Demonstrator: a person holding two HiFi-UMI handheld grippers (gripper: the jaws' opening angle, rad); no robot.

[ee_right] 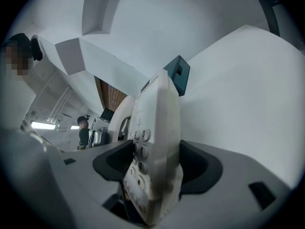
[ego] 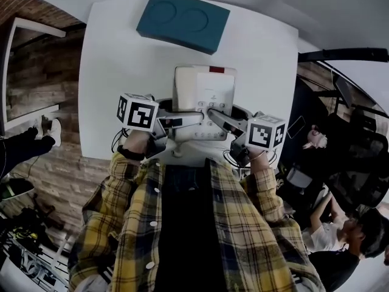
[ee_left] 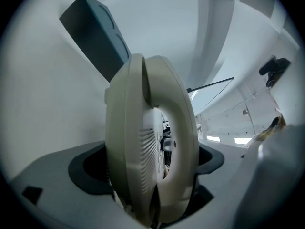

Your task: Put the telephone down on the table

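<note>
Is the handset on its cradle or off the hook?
On its cradle: the handset lies against the telephone body in the left gripper view.

This looks like a shared lab or studio workspace rather than a home: a white rectangular table (ego: 121, 72) carrying a teal foam block with two round hollows (ego: 182, 20) stands in the open, with a brown brick-faced surface (ego: 36, 90) on the left. At the near left lies a tangle of black cables and gear (ego: 30, 224), while seated people (ego: 340, 236) crowd the near right. Long white ceiling strip lights (ee_left: 240, 140) hang under plain white beams.
</note>
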